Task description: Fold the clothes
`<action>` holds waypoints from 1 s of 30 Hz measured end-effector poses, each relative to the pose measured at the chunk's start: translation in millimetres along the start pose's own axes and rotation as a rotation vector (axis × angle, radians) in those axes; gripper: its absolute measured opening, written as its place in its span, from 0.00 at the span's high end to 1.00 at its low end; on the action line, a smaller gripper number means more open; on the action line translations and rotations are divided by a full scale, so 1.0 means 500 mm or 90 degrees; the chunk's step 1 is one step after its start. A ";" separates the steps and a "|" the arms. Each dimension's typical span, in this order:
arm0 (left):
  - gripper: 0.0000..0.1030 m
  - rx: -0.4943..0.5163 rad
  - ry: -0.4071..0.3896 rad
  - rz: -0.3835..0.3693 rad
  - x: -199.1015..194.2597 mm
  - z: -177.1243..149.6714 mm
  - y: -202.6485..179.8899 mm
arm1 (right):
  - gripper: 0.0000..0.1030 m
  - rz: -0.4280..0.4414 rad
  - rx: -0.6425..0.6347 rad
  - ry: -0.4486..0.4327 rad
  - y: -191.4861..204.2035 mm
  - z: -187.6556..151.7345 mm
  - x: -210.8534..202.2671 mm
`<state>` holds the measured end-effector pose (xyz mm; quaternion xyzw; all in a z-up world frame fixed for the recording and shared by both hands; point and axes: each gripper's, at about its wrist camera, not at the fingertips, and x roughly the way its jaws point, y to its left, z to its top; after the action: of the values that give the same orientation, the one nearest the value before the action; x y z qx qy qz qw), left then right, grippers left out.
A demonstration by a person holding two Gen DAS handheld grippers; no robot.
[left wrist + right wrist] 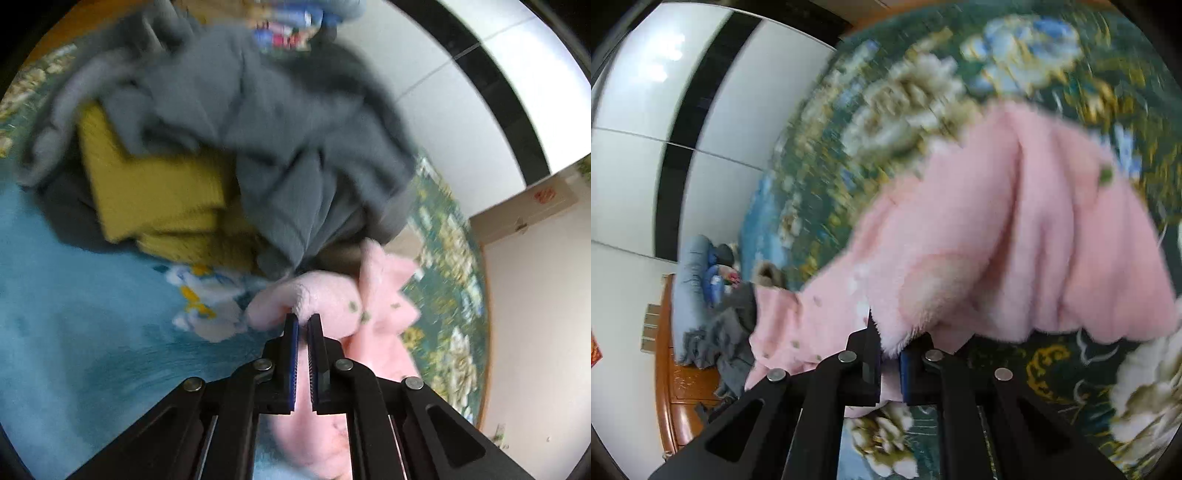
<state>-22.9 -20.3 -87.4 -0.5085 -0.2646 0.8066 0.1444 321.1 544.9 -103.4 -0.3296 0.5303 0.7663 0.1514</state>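
Note:
A fluffy pink garment (332,302) with small buttons is held between both grippers over a floral bedspread. In the left wrist view my left gripper (303,318) is shut on a rolled pink edge of it. The right wrist view shows the same pink garment (1015,229) spread wide and blurred by motion, with my right gripper (890,341) shut on its furry hem. Ahead of the left gripper lie a grey garment (280,140) and a folded yellow knit (155,192).
The dark green floral bedspread (923,92) covers the bed, with a teal part (74,314) at the left. A white wardrobe with black strips (665,129) stands beyond. A wooden bed frame (679,387), crumpled grey cloth (713,343) and a blue pillow (690,280) sit far left.

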 end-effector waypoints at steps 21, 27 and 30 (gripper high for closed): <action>0.95 -0.034 0.158 0.256 -0.072 -0.021 0.200 | 0.93 -0.075 -0.160 0.110 0.134 0.021 0.086; 0.91 -0.048 0.152 0.217 -0.037 0.000 0.228 | 0.93 -0.141 -0.156 0.124 0.129 0.052 0.178; 0.89 -0.054 0.147 0.184 -0.037 0.016 0.243 | 0.93 -0.165 -0.139 0.127 0.112 0.063 0.205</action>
<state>-17.7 -131.4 -140.7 -0.6360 -0.2038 0.7435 0.0347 202.1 539.8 -124.7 -0.4838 0.4099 0.7568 0.1588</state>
